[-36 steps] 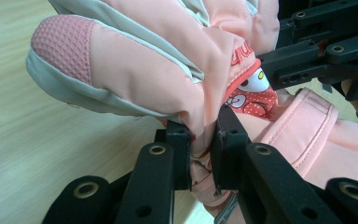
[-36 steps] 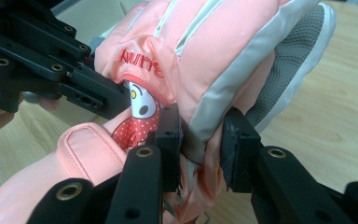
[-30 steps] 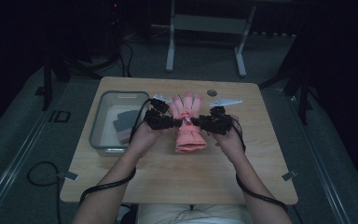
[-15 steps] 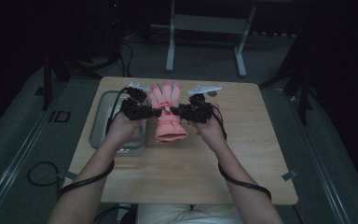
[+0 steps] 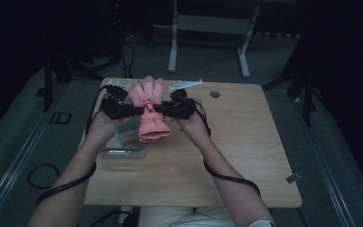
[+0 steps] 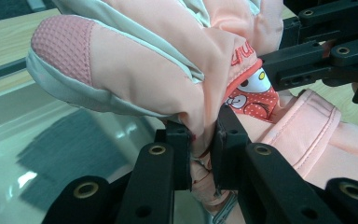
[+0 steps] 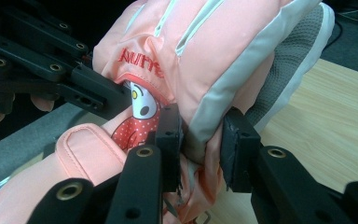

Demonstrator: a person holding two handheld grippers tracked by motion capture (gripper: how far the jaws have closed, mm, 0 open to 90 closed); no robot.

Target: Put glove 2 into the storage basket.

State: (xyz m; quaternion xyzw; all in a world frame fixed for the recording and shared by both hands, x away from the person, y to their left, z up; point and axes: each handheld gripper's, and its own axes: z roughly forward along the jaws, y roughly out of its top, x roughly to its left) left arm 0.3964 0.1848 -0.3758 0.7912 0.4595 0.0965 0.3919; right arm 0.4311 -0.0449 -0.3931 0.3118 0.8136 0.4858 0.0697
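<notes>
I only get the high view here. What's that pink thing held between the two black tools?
Observer: A padded pink glove; the left gripper pinches one edge of it.
Operator: And the other tool?
Observer: The right gripper clamps the opposite edge, on a grey side panel.
Operator: Any decoration on it?
Observer: Yes, a cartoon patch with a red dotted bow, under red stitched lettering.
</notes>
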